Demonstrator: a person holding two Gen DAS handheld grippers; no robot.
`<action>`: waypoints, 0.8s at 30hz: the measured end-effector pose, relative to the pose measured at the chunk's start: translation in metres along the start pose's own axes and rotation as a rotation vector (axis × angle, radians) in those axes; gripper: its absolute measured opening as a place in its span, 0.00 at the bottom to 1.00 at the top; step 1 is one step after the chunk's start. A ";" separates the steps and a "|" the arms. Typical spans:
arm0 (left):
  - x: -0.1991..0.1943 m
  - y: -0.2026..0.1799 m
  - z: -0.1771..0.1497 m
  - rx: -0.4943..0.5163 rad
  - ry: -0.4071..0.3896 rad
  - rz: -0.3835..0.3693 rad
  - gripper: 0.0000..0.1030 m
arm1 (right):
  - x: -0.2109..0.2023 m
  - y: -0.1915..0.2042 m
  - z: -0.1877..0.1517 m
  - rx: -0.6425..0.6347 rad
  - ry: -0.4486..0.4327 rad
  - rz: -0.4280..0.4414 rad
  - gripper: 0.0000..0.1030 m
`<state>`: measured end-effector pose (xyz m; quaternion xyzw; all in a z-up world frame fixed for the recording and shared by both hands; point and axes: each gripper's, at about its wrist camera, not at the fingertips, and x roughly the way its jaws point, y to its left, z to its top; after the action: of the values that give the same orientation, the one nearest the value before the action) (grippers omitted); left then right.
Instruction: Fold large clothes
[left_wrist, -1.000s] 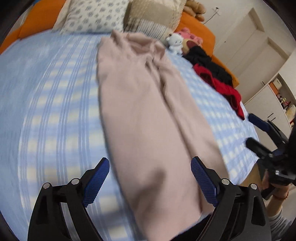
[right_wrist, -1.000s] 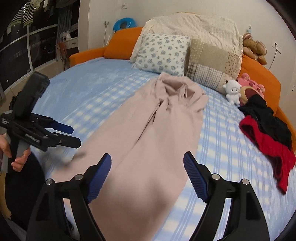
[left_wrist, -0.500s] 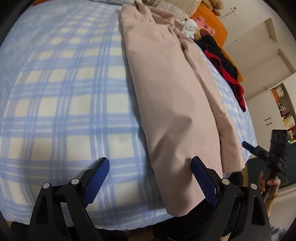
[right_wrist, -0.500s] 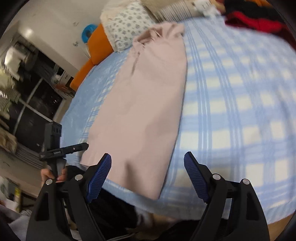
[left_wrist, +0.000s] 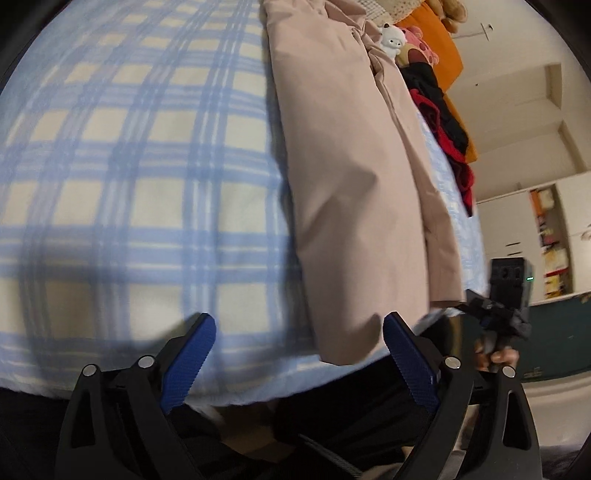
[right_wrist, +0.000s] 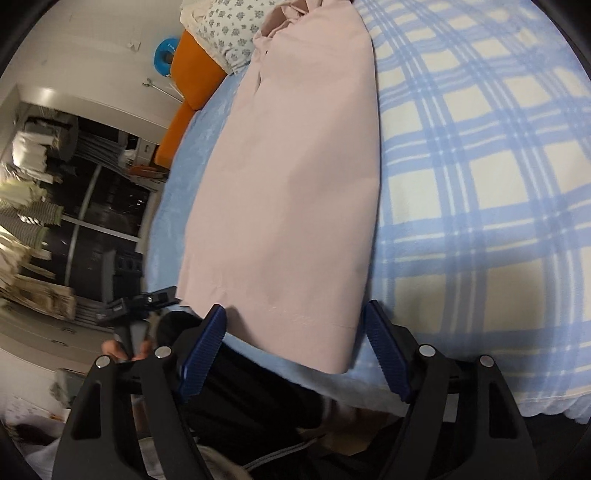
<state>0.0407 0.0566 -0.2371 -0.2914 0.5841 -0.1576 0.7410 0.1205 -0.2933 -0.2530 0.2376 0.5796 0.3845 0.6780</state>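
Observation:
A pair of pale pink trousers (left_wrist: 343, 177) lies lengthwise on the bed, waist far, leg hems at the near edge; it also shows in the right wrist view (right_wrist: 295, 192). My left gripper (left_wrist: 299, 362) is open and empty, low at the bed's near edge, with the left leg hem just beyond its right finger. My right gripper (right_wrist: 293, 350) is open and empty, its jaws on either side of the right leg hem (right_wrist: 306, 325) without closing on it. Each gripper shows in the other's view: the right one (left_wrist: 491, 310) and the left one (right_wrist: 136, 302).
The bed has a blue and cream plaid blanket (left_wrist: 129, 177). A black and red clothes pile (left_wrist: 443, 122), soft toys (left_wrist: 402, 40) and a floral pillow (right_wrist: 229, 26) lie at the far end. White cabinets (left_wrist: 554, 229) stand to the right, a dark window (right_wrist: 92, 192) to the left.
Both grippers have dropped and drawn in to the near ends of the trouser legs at the bed's edge. Both stayed open. The trousers have not moved.

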 end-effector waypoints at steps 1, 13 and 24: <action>0.003 0.001 0.001 -0.017 0.007 -0.039 0.90 | 0.000 -0.001 0.002 0.010 0.007 0.021 0.73; 0.039 -0.008 0.003 -0.091 0.102 -0.197 0.25 | 0.008 -0.002 0.002 0.037 0.012 0.110 0.28; 0.016 -0.014 0.033 -0.212 0.094 -0.406 0.10 | -0.032 0.041 0.040 -0.063 -0.034 0.132 0.13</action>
<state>0.0786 0.0445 -0.2359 -0.4714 0.5609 -0.2545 0.6312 0.1485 -0.2898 -0.1938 0.2603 0.5388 0.4423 0.6680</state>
